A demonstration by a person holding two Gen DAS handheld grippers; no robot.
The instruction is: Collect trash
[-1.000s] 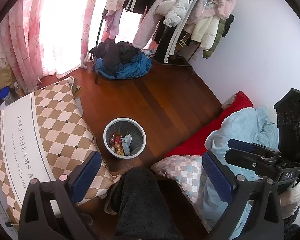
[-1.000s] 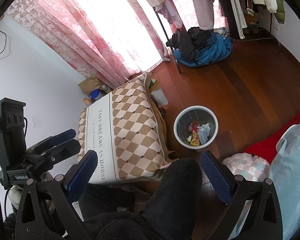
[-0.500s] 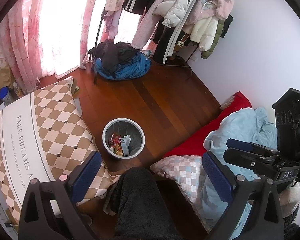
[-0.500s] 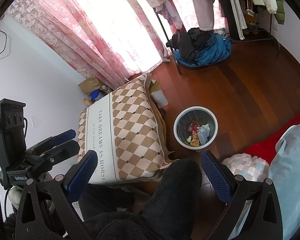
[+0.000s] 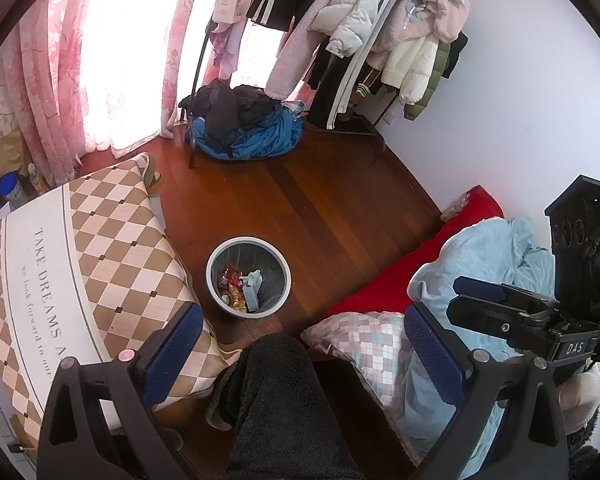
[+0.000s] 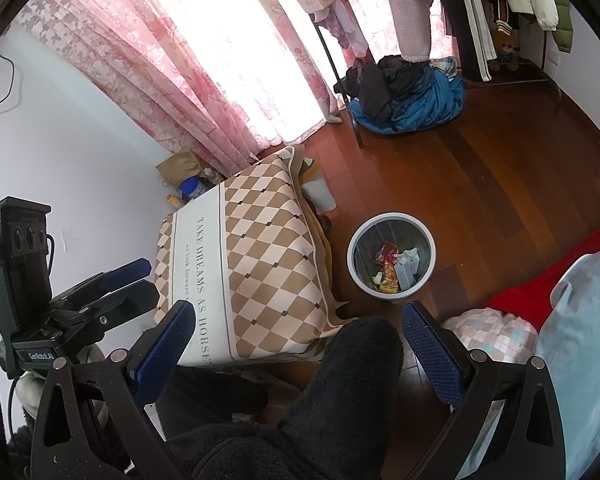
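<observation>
Left tongs (image 5: 300, 344), right tongs (image 6: 298, 334): both wide open, empty. Wastebasket (image 5: 249, 277) holds wrappers; we risk tipping it.

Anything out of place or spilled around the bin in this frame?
No spill: the trash bin stands upright on the wood floor, wrappers inside. The only untidy spot is a heap of clothes dumped on the floor under the garment rack. Both the left gripper and right gripper are open, holding nothing.
</observation>
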